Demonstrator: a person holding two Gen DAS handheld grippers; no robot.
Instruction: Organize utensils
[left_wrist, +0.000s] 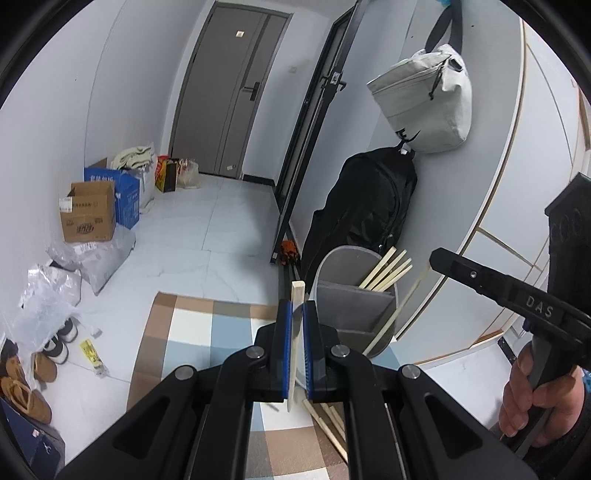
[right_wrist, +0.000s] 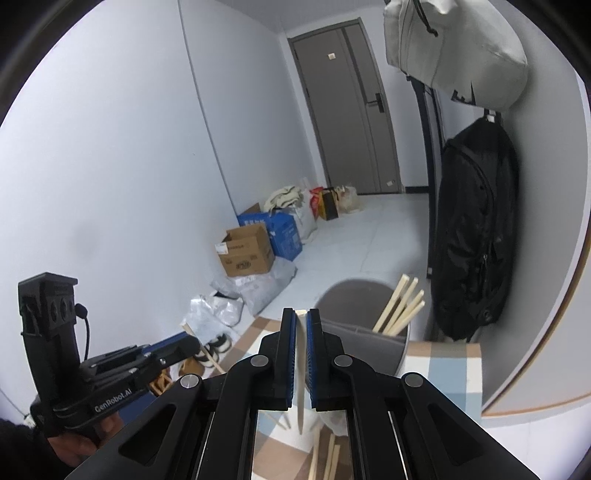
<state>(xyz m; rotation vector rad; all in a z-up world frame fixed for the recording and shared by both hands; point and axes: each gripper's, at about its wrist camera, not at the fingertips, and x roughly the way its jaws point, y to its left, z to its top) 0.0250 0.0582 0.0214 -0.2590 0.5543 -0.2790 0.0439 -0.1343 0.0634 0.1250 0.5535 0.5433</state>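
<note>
- The left gripper (left_wrist: 298, 310) is clenched on one wooden chopstick (left_wrist: 294, 343); the stick stands almost upright between the blue pads (left_wrist: 283, 350), its square top end is above the fingertips and its thin point hangs below them
- In the right wrist view the right gripper (right_wrist: 302, 317) is also clenched, on a second chopstick (right_wrist: 301, 369), which is held nearly upright between its blue pads, with the pointed end down
- The grey utensil holder (left_wrist: 354, 310) stands on the checkered mat (left_wrist: 192, 325), just beyond both grippers; it is a round container with inner dividers
- A bundle of chopsticks (left_wrist: 386, 271) is already in a back compartment of the holder, and they lean to the right over its rim
- In the left wrist view one more stick (left_wrist: 397, 314) leans along the right outer side of the holder; I cannot tell if it is inside or outside
- Loose chopsticks (left_wrist: 332, 421) lie on the mat under the left gripper, partly hidden by its frame; the right wrist view shows some (right_wrist: 325, 458) below the right gripper too
- A hand (left_wrist: 528, 398) holds the handle of the right gripper at the right edge of the left wrist view
- On the wall to the right hang a black backpack (left_wrist: 369, 210) and, above it, a light grey bag (left_wrist: 424, 99)
- Far behind, a cardboard box (left_wrist: 88, 214) and a blue box (left_wrist: 125, 192) stand on the floor by the left wall, and a grey door (left_wrist: 229, 92) is closed
</note>
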